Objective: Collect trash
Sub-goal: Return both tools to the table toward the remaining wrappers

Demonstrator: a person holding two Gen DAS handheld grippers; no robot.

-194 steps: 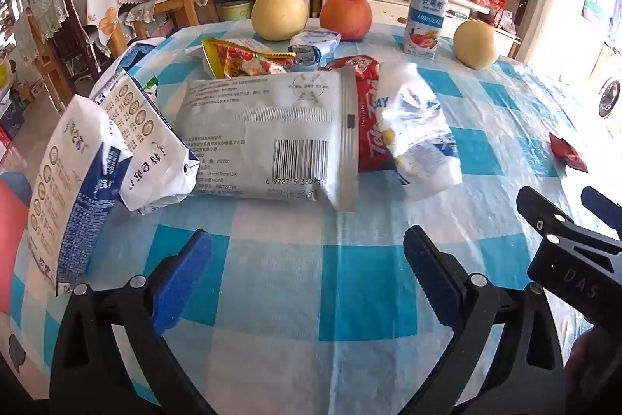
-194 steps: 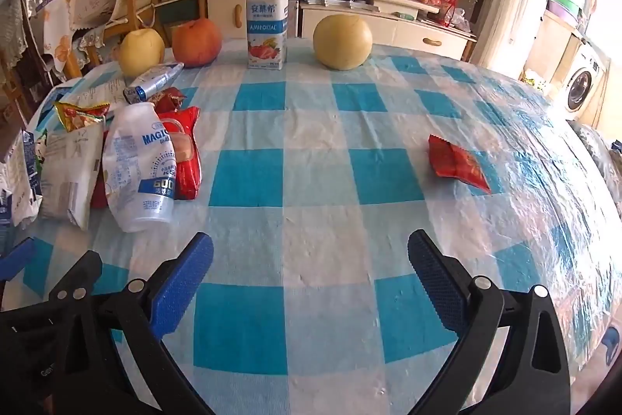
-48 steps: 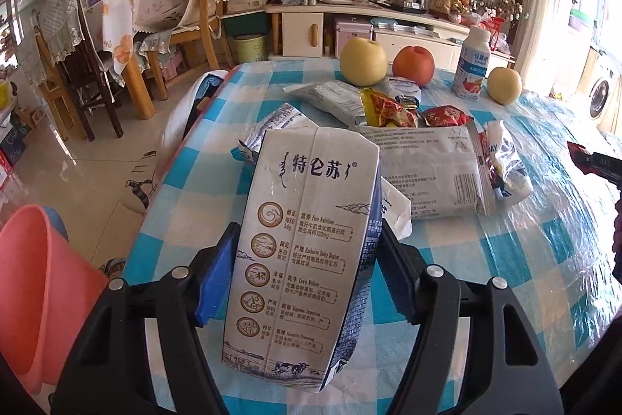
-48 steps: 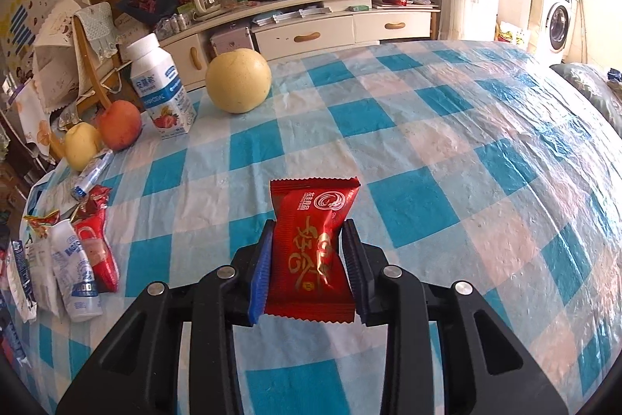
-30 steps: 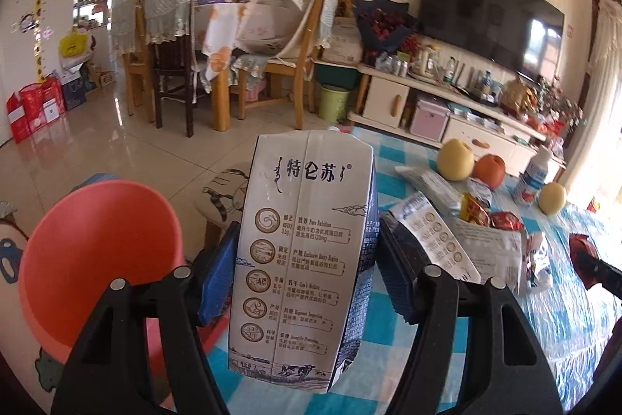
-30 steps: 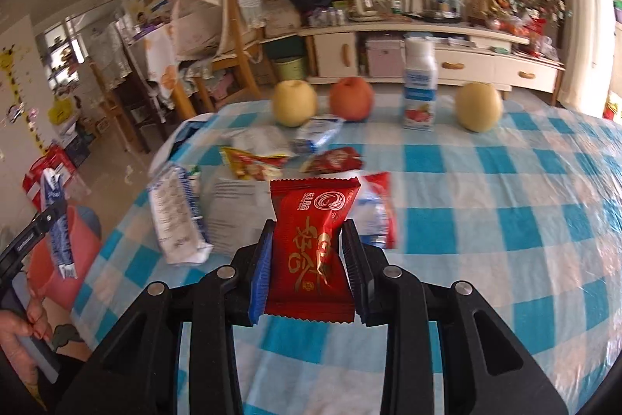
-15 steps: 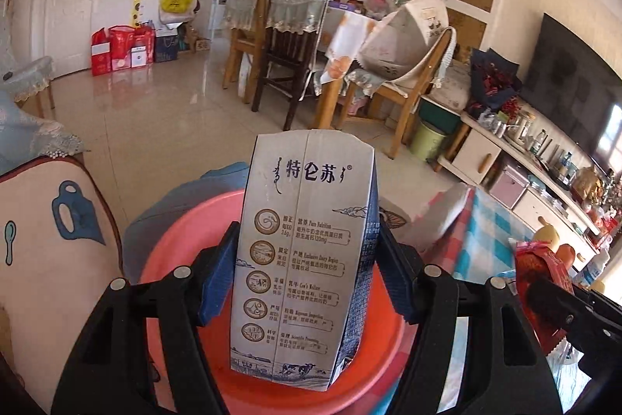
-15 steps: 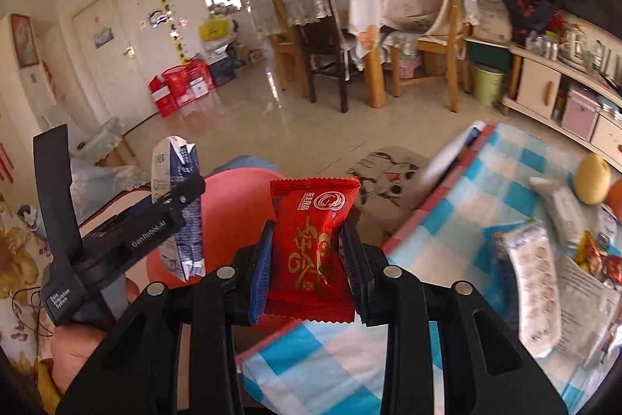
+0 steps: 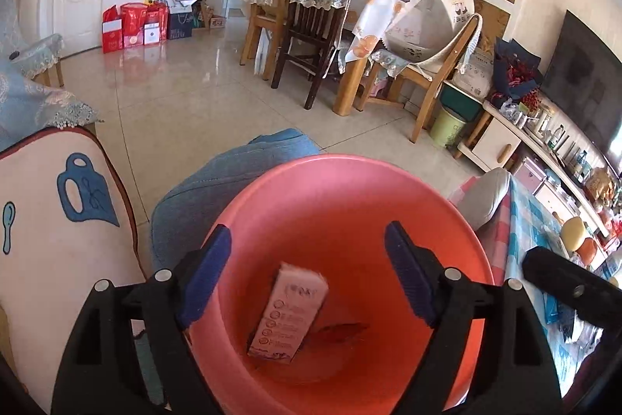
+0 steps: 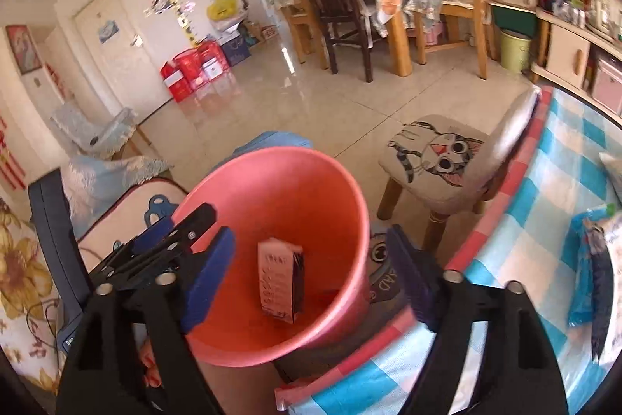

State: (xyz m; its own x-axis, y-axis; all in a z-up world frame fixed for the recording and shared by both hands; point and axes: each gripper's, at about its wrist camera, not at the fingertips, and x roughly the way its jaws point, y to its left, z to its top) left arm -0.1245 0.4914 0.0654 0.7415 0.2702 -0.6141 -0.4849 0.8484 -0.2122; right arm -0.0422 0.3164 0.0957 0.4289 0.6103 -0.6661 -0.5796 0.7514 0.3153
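Observation:
A pink-red plastic bin (image 9: pixel 350 189) stands beside the table; it also shows in the right wrist view (image 10: pixel 280 174). Inside lie a milk carton (image 9: pixel 289 314) and a red snack packet (image 9: pixel 342 331). The carton (image 10: pixel 280 282) shows upright in the right wrist view; the red packet (image 10: pixel 330 294) is barely seen behind it. My left gripper (image 9: pixel 307 275) is open and empty above the bin. My right gripper (image 10: pixel 311 275) is open and empty over the bin, with the left gripper (image 10: pixel 171 240) beside it.
The blue-checked table (image 10: pixel 544 205) with more wrappers (image 10: pixel 591 271) lies at right. A cat-print stool (image 10: pixel 439 150) stands next to the bin. A cushioned seat (image 9: pixel 50 205) sits at left. Dining chairs (image 9: pixel 311 26) stand across the tiled floor.
Both grippers have opened. The milk carton and the red snack packet have dropped from them into the bin.

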